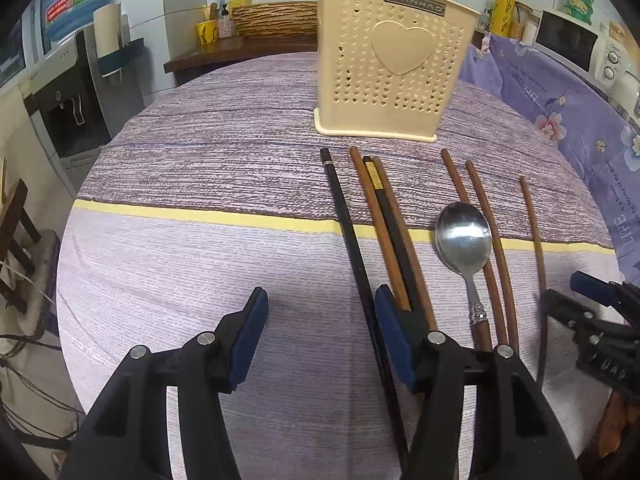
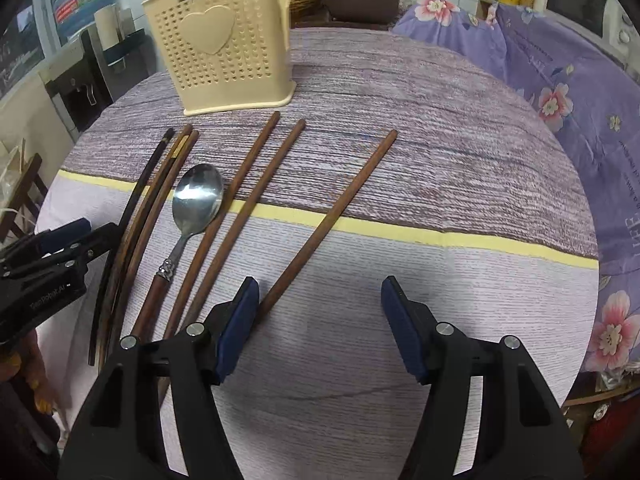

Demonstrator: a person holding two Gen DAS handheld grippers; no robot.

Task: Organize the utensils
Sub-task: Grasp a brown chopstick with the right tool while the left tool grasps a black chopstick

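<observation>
Lying in a row on the striped tablecloth (image 2: 400,340) before the cream utensil holder (image 2: 224,48) are the chopsticks (image 2: 240,200) and a spoon (image 2: 196,196). Both the left gripper (image 1: 320,316) and right gripper (image 2: 316,308) are hovering with jaws apart, gripping nothing. The chopsticks are looking light, stiff and prone to rolling, so pinching near mid-length seems best.

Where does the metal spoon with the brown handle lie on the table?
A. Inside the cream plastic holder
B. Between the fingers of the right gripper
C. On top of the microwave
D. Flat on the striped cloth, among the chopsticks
D: the metal spoon with the brown handle lies flat on the purple striped cloth, with brown wooden chopsticks on both sides, in front of the cream perforated plastic holder.
</observation>
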